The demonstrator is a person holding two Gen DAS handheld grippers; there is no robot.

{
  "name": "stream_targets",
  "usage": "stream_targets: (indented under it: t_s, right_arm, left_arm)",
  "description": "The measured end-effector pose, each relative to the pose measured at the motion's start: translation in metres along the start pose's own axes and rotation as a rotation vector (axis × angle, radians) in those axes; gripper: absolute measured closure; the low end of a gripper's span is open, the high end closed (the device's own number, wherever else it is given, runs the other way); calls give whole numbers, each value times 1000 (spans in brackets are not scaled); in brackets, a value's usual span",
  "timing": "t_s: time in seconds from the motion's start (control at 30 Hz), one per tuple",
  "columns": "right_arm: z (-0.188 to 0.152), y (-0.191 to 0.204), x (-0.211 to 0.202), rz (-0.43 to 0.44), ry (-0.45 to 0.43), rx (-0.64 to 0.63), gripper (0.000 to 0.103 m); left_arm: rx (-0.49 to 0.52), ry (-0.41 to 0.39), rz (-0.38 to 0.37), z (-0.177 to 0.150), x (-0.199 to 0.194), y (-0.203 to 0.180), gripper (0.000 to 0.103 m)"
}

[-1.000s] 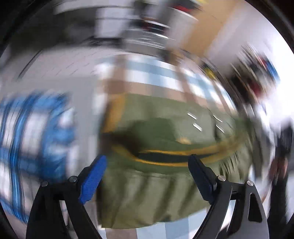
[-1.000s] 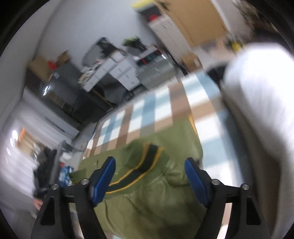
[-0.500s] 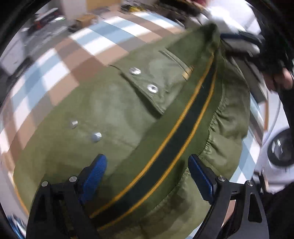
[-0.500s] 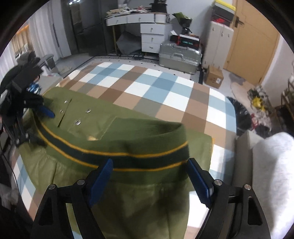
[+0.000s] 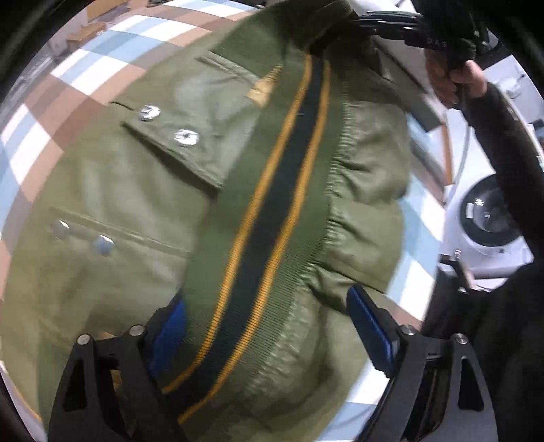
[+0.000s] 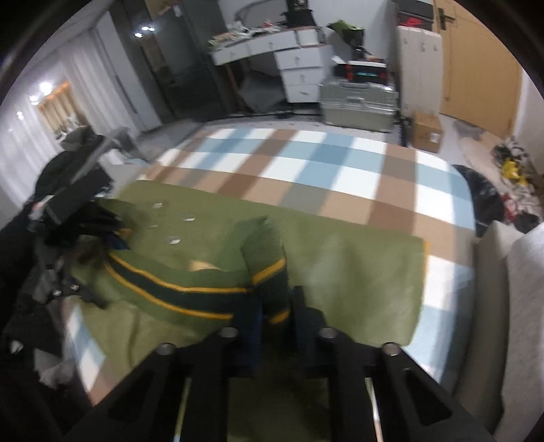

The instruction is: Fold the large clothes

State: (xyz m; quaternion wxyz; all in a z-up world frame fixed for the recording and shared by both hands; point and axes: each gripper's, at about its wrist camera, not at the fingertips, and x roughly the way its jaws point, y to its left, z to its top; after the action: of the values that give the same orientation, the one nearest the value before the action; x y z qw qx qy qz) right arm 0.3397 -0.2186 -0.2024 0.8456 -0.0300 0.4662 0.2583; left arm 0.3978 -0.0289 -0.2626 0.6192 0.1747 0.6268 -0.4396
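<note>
An olive green jacket lies spread on a checked cover. Its ribbed hem, with a dark band between two yellow stripes, runs across both views. My right gripper is closing and pinches one end of the hem, which bunches up between its pads. In the left wrist view that gripper appears at the top, held by a hand. My left gripper straddles the other end of the hem, jaws wide and closing slowly, blue pads apart from the cloth. Snap buttons show on the pocket flaps.
Beyond the cover stand a silver suitcase, a cardboard box and a white desk with drawers. A grey sofa edge runs along the right. A washing machine stands behind the dark sleeve.
My right gripper has shut on the hem's end and bunched it upward. My left gripper has swung down and rolled over the jacket, ending astride the hem with its jaws slightly narrower.
</note>
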Motion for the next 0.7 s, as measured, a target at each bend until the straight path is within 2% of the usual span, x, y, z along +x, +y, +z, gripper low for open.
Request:
stream_targets:
  t_s: [0.1,0.3,0.4,0.43,0.5,0.53,0.57,0.6,0.63,0.67,0.7]
  right_arm:
    - [-7,14,-11,5,-10,-24,92]
    - [-12,25,-7,-21,12,-40,87]
    - [-9,23,4,-51,28,-38,79]
    - [-8,22,7,-62,31,-33,72]
    - [-5,21,15,-94,42,-42,71]
    - [-4,19,18,-113,44,-45,70]
    - [-3,18,21,-126,46,-40,70]
    - [-3,17,22,-129,49,-28,72]
    - [-3,16,22,-130,45,-18,85]
    - [-4,17,19,-130,34,-19,95]
    - [-5,18,15,-138,20,-21,95]
  left_arm:
    - [9,-12,-54,-3,-2,-10,25]
    - [-22,2,2,-3,11,-18,25]
    - [-26,-6,14,-1,19,-23,25]
    - [-17,-19,17,0,20,-23,25]
    - [-11,-35,25,1,22,-25,26]
    - [-11,-31,58,1,24,-26,42]
    - [-17,-32,105,0,22,-25,53]
    - [-39,-36,145,-6,21,-27,81]
    - [-89,-36,189,-6,19,-22,95]
    - [-132,-42,180,-8,15,-16,95]
    - [-149,-52,187,-10,14,-18,97]
